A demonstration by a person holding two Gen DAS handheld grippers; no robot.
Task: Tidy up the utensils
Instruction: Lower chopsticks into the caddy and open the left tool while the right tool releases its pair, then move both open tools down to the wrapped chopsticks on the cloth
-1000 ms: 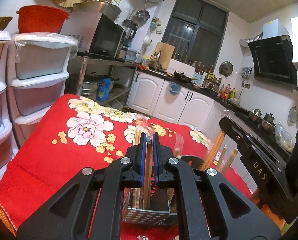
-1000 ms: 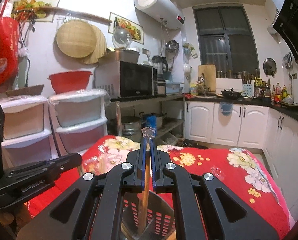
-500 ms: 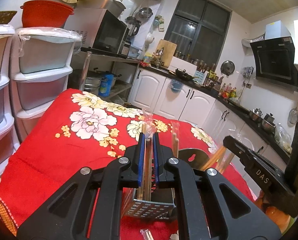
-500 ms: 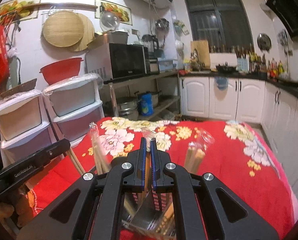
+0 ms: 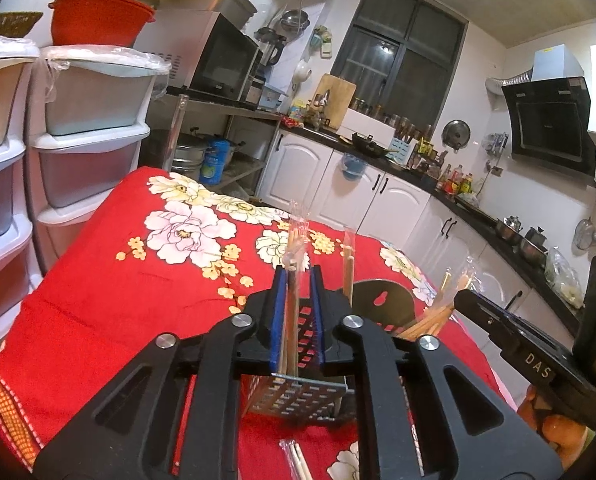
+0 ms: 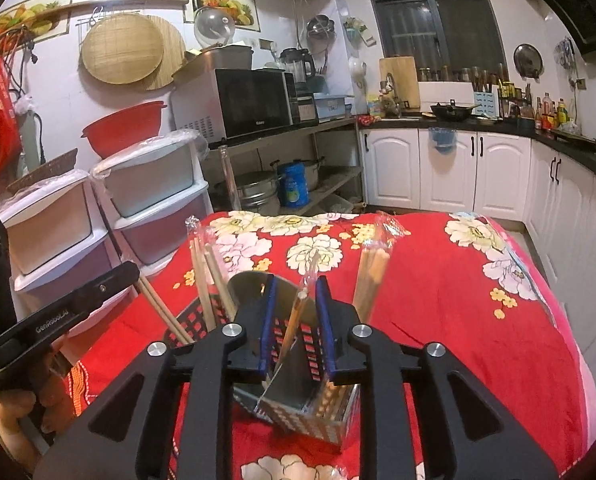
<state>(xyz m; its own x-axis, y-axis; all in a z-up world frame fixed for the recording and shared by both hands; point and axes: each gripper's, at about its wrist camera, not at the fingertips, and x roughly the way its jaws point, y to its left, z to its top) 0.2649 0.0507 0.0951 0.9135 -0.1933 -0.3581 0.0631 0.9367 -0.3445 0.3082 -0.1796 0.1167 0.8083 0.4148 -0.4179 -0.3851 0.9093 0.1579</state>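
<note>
A perforated metal utensil holder stands on the red flowered tablecloth, right below both grippers. My left gripper has its jaws opening a little. A wrapped pair of chopsticks stands between them, leaning on the left pad with a slit at the right pad. In the right wrist view my right gripper is over the same holder, jaws opening. A wrapped chopstick pair leans loose between its pads, its lower end in the holder. More wrapped pairs stand in the holder.
Another wrapped pair lies on the cloth in front of the holder. Plastic drawer units stand at the table's left. The right tool's black body is close on the right, a hand under it. Kitchen cabinets line the far side.
Both grippers came down over the holder with their chopsticks. The right jaws parted and its pair now leans free. The left jaws loosened slightly.
</note>
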